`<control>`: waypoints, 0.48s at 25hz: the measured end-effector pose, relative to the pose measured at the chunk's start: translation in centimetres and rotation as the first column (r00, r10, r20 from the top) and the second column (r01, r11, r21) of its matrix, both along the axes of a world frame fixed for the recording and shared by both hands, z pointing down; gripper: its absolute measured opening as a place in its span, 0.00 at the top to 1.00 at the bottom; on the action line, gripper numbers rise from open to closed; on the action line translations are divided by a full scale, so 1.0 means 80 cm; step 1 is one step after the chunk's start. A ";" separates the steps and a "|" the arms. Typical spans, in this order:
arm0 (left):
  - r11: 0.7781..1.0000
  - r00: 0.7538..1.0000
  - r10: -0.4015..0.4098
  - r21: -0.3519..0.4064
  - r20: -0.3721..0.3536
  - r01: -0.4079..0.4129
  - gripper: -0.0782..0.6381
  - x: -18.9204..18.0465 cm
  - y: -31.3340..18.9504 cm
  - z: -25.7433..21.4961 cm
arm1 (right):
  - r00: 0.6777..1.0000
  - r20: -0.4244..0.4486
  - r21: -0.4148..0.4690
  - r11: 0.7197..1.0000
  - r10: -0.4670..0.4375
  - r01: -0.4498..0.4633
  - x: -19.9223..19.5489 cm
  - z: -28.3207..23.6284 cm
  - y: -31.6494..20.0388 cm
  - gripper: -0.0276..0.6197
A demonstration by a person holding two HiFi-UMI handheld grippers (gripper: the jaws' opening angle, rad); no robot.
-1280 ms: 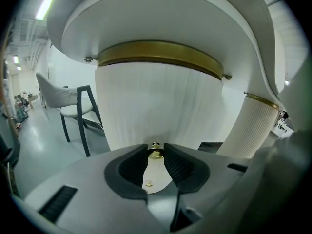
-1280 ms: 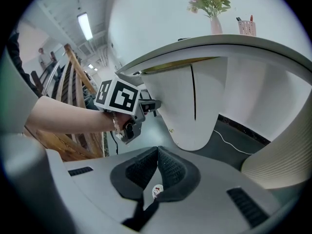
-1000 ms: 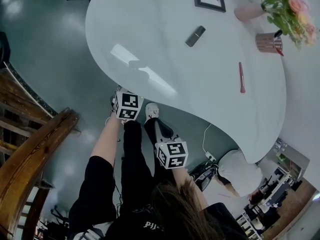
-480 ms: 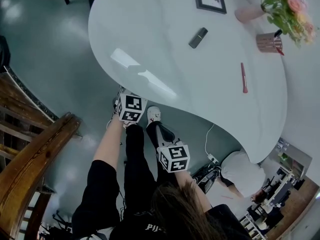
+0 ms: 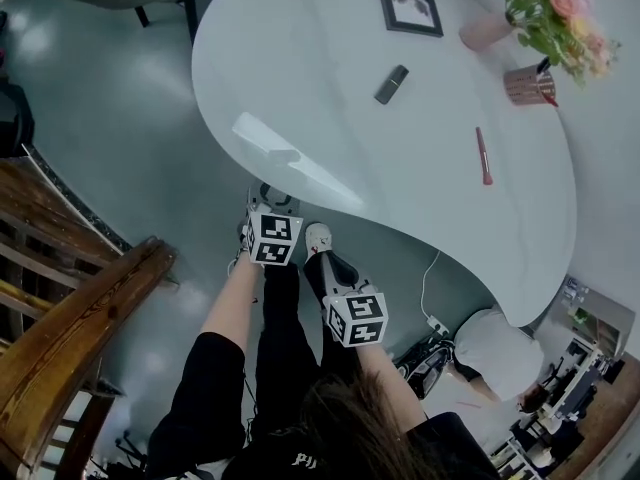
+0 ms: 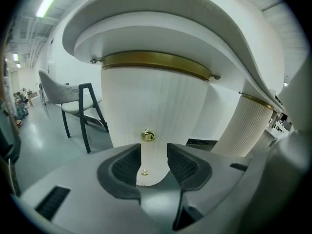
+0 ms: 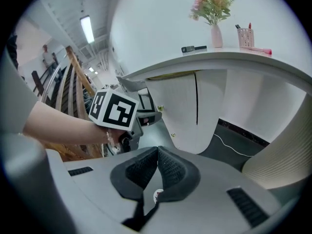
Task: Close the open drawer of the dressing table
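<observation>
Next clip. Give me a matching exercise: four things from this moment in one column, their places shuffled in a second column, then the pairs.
Things
1. small gold ring knob
2. slim pink stick
3. copper-coloured cup
4. white chair with black legs

Places
a. standing beside the pink vase of flowers
b. on the grey floor, left of the pedestal
c. on the ribbed white front of the pedestal
d. lying flat on the white tabletop, nothing touching it

Pairs: 1-c, 2-d, 3-a, 4-b

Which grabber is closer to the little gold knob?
Left. The left gripper points straight at the gold knob, just short of it, jaws opening with nothing between them. The right gripper hangs farther back, behind the left one, shut.
</observation>
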State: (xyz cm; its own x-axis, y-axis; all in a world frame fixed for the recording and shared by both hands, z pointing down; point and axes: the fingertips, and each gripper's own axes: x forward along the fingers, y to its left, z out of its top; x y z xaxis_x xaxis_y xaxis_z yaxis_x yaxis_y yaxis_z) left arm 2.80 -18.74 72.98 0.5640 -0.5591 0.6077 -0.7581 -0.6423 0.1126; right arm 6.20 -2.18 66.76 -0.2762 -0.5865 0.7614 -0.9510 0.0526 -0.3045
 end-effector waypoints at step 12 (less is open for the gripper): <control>0.997 0.997 -0.073 -0.037 -0.009 0.073 0.66 -0.040 0.076 -0.109 | 0.999 -0.025 0.109 0.993 -0.047 0.049 0.013 -0.079 -0.022 0.92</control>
